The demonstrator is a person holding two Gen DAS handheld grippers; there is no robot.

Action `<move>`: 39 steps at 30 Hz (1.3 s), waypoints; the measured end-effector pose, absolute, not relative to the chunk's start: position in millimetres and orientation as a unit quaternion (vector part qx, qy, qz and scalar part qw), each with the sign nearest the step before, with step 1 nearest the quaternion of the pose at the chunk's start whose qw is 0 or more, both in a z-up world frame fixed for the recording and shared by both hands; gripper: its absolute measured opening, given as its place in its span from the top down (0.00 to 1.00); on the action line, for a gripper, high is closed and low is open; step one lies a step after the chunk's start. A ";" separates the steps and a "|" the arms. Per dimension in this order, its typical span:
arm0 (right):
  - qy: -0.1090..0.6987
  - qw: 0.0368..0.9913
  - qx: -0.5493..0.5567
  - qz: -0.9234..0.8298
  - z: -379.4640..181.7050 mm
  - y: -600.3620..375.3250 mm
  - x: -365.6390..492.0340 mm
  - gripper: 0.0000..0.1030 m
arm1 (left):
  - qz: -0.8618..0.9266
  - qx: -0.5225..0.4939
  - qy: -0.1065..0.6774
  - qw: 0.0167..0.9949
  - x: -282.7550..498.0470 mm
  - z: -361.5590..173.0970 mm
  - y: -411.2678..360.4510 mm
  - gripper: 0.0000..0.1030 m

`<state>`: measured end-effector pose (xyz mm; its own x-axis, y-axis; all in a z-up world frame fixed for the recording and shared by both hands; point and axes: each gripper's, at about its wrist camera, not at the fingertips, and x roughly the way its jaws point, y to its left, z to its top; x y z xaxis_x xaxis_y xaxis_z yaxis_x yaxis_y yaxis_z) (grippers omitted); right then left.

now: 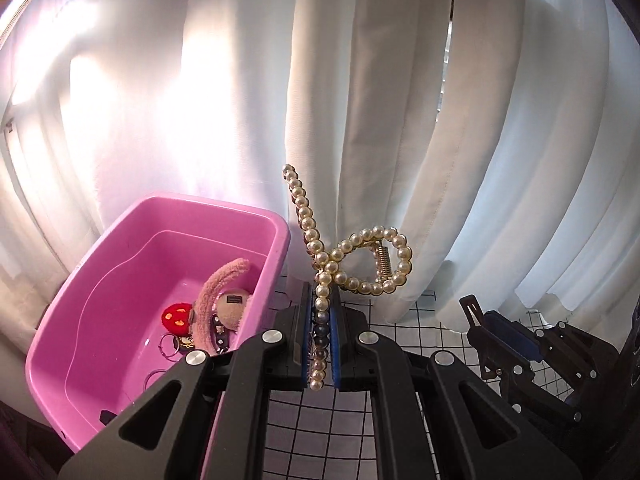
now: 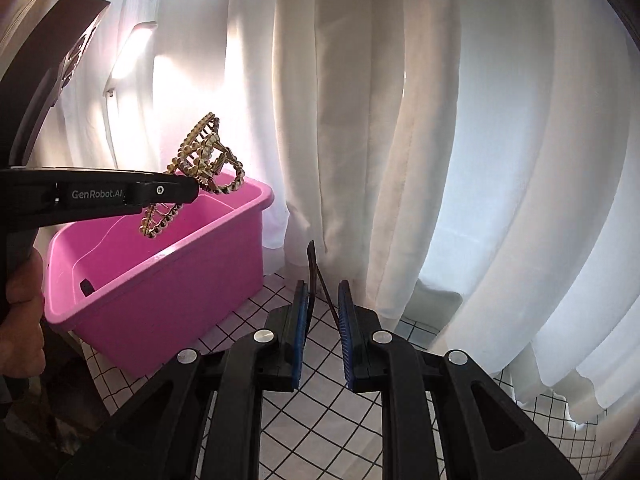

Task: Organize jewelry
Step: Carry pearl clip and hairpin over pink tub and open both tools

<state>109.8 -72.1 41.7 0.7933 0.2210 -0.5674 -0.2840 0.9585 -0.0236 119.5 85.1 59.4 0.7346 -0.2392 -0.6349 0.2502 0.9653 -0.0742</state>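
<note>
Pearls mark the clip [image 1: 362,260] that is clenched in the left gripper [image 1: 322,312], one beaded arm pinched between the blue pads [image 1: 334,364] while the loop and spring stand up past the fingertips. To the left, the pink bin [image 1: 80,320] is seen with a fuzzy headband [image 1: 218,292], a red charm [image 1: 176,316] and rings already lying in it. In the right wrist view the clip [image 2: 200,168] is shown hanging above the bin's [image 2: 168,300] open top, so the step in hand is judged to be the drop. It would be done best if the clip were carried over the middle of the bin, lowered below the rim, and only then let go, since a springy, top-heavy clip released high could bounce off the wall onto the checked cloth [image 1: 320,420]. The curtain [image 1: 400,120] just behind should be kept clear of the prongs. Further right, the right gripper [image 2: 323,312] is closed on a thin dark strip [image 2: 316,276] that leans between its pads; what the strip is cannot be told. It should be held aside, well apart, until the left has withdrawn.
</note>
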 end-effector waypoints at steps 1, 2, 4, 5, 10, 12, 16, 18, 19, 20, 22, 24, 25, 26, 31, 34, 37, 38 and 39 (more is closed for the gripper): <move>0.287 0.946 -0.057 0.143 45.9 -64.2 113.2 0.85 | -0.122 0.004 0.338 0.933 119.1 61.9 94.2 0.93; 0.283 0.945 -0.060 0.152 48.9 -56.1 116.9 0.85 | -0.112 0.000 0.337 0.935 118.6 64.1 103.5 0.93; 0.276 0.943 -0.067 0.172 55.0 -38.6 123.5 0.85 | -0.091 -0.006 0.335 0.938 117.8 66.9 122.3 0.93; 0.274 0.942 -0.069 0.182 56.9 -30.0 126.9 0.85 | -0.080 -0.009 0.335 0.939 118.8 67.2 132.7 0.93; 0.263 0.932 -0.095 0.228 64.3 19.3 143.2 0.85 | -0.025 -0.022 0.341 0.940 118.9 62.4 181.4 0.92; 0.264 0.927 -0.102 0.245 65.3 38.0 150.1 0.85 | -0.006 -0.028 0.345 0.938 120.7 58.1 198.5 0.92; 0.268 0.916 -0.112 0.277 65.1 73.5 166.5 0.85 | 0.027 -0.038 0.357 0.933 126.2 45.6 228.4 0.92; 0.272 0.910 -0.120 0.290 64.3 90.1 175.4 0.85 | 0.046 -0.043 0.367 0.928 129.2 38.7 241.7 0.92; 0.275 0.907 -0.122 0.296 63.4 97.9 180.6 0.85 | 0.052 -0.048 0.372 0.926 131.2 35.0 247.9 0.92; 0.279 0.904 -0.122 0.301 62.0 104.5 186.3 0.85 | 0.056 -0.054 0.377 0.923 132.0 30.7 255.6 0.92; 0.291 0.899 -0.124 0.305 57.3 116.3 198.3 0.85 | 0.065 -0.061 0.387 0.918 134.6 23.8 264.6 0.92; 0.306 0.893 -0.126 0.306 50.4 126.4 210.1 0.85 | 0.071 -0.064 0.397 0.913 136.5 18.5 269.5 0.93; 0.316 0.889 -0.127 0.307 46.4 130.4 215.5 0.85 | 0.074 -0.067 0.401 0.910 137.9 15.8 272.2 0.93; 0.326 0.885 -0.128 0.307 44.1 133.6 220.6 0.85 | 0.077 -0.070 0.406 0.908 139.0 12.8 274.2 0.92; 0.360 0.873 -0.129 0.302 29.4 149.3 241.5 0.85 | 0.076 -0.084 0.431 0.895 148.3 -1.5 281.3 0.92; 0.371 0.873 -0.132 0.288 25.1 153.0 250.9 0.84 | 0.075 -0.094 0.448 0.886 154.8 -10.6 286.4 0.92; 0.386 0.871 -0.126 0.276 24.1 148.6 259.5 0.62 | 0.074 -0.099 0.456 0.882 157.7 -14.7 288.6 0.78; 0.383 0.874 -0.122 0.273 25.0 147.1 260.6 0.49 | 0.075 -0.099 0.453 0.883 157.3 -14.4 289.4 0.69; 0.383 0.875 -0.119 0.270 25.6 145.8 261.3 0.46 | 0.081 -0.097 0.448 0.885 155.7 -12.6 289.9 0.46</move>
<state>261.3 145.8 25.6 0.5610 0.3821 -0.7343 -0.5648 0.8253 -0.0020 155.7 289.9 -12.6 0.5858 0.0563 -0.8085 -0.2303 0.9680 -0.0994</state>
